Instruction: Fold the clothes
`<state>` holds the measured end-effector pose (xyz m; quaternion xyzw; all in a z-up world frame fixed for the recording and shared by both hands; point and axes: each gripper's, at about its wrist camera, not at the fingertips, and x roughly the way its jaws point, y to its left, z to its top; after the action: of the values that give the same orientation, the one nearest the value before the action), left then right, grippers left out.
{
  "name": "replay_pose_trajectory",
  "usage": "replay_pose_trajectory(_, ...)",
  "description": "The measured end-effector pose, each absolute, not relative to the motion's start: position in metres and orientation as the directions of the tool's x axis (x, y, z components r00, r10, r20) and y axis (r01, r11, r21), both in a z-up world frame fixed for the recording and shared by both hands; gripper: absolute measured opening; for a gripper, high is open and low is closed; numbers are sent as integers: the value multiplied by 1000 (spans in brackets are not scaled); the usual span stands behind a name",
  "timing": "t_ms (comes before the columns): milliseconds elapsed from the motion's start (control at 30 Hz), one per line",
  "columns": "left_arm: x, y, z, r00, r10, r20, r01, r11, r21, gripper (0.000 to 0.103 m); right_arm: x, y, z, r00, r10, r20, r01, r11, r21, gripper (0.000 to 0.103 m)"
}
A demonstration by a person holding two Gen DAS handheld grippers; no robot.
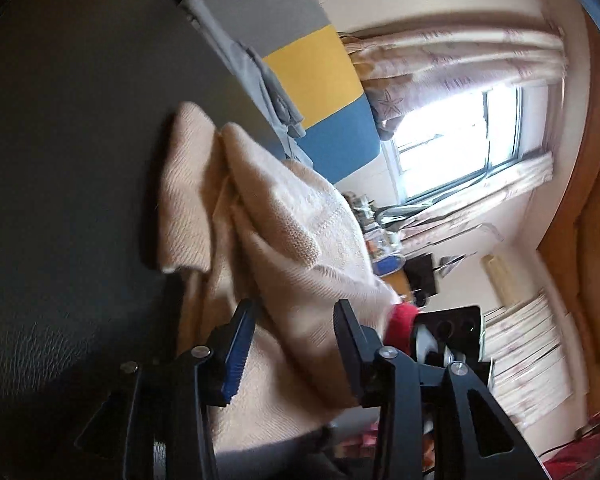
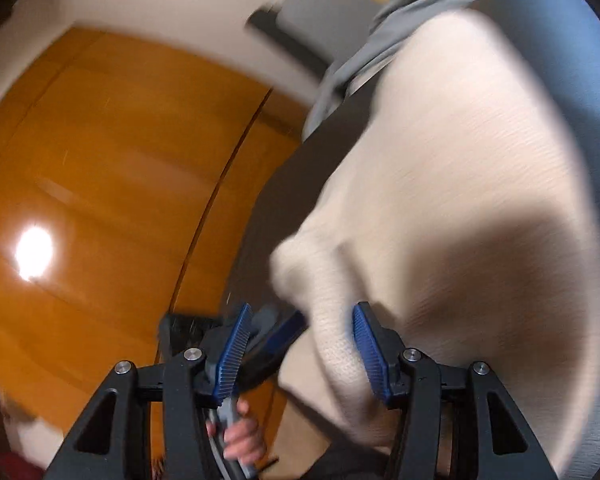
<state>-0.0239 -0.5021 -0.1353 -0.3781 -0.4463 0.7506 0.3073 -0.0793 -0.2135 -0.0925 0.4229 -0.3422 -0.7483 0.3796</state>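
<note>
A cream knitted sweater [image 1: 284, 232] lies bunched on a dark leather surface [image 1: 72, 184]. My left gripper [image 1: 292, 328] is open, its fingers set wide with sweater fabric between them. In the right wrist view the same sweater [image 2: 460, 208] hangs in blurred folds. My right gripper [image 2: 300, 332] is open, with a fold of the sweater lying against its right finger [image 2: 366, 344]. The left gripper and the hand holding it [image 2: 240, 436] show between the right gripper's fingers.
A grey garment [image 1: 260, 76] lies along the far edge of the dark surface, also in the right wrist view [image 2: 380, 28]. A grey, yellow and blue wall panel [image 1: 320, 68], a bright window [image 1: 460, 140], curtains and an orange wooden door [image 2: 112, 184] surround the area.
</note>
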Motion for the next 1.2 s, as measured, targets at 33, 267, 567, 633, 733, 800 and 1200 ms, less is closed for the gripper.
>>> replay_pose_trajectory(33,-26,-505,-138,-517,808,-284,-112,-393,-913,41,-79,-224,-91,-312,-870,-383,310,-474,824,55)
replay_pose_trajectory(267,-32,-504,-136,-416,859,-298,-110,-373,-921,43,-55,-259,-85,-178,-856,-486,461,-509,727,57)
replay_pose_trajectory(567,-36,-488,-135,-338,915,-218,-94,-264,-960,49,-45,-270,-84,-151,-809,-568,511,-556,656,60)
replay_pose_trajectory(633,-40,-476,-129,-309,901,-305,-107,-352,-930,50,-42,-275,-82,-154,-792,-590,538,-569,622,61)
replay_pose_trajectory(733,-45,-459,-121,-292,840,-456,-132,-508,-851,46,-32,-285,-77,-161,-758,-632,594,-586,552,61)
replay_pose_trajectory(800,-47,-456,-118,-318,805,-500,-128,-559,-819,29,-25,-286,-71,-190,-735,-651,625,-602,497,61)
replay_pose_trajectory(1200,-21,-484,-61,-523,807,-274,-253,-454,-854,7,44,-235,-71,-464,-529,-710,604,-776,184,20)
